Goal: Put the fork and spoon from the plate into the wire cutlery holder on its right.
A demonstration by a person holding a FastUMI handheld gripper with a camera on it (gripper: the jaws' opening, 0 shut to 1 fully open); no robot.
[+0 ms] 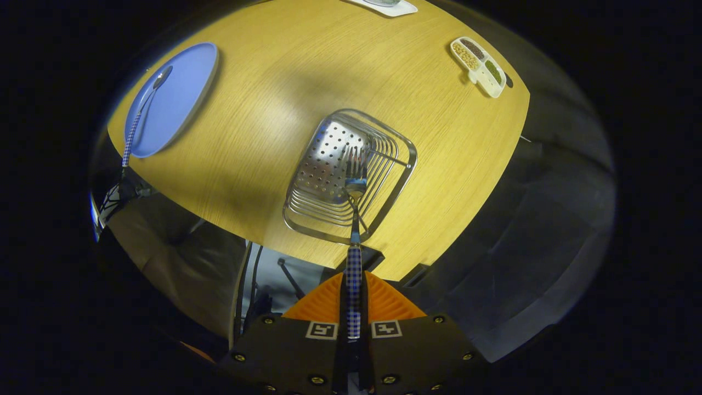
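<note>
At the bottom centre of the frame the tool [354, 307] has its two fingers pressed together on the checked blue-and-white handle of a steel fork [355, 219], gripping it near the handle's end so that the fork juts straight forward, tines ahead. The fork looks light and rigid; its polished neck and head are probably slippery, while the patterned handle is flat-sided and gives the fingers a better seat, though held this far back the tines may swing if the grip loosens. Just beyond the fingers, the fork's head hangs over the open mouth of the wire cutlery holder [351, 173], a rounded-square basket of bright chrome rings with a perforated steel plate at its bottom; it looks stiff, but probably light enough to tip or slide if a utensil catches a wire. Whether the tines are already inside the rim cannot be told. The holder stands on the round, pale wood-grain table [263, 99]. Farther off, at the upper left of the frame, the flat, round, matt blue plate [181, 93] carries the steel spoon [143, 107], which has the same checked handle, best taken at that handle, which overhangs the plate's near rim. At the upper right sits a small white divided dish [478, 66] of beans.
</note>
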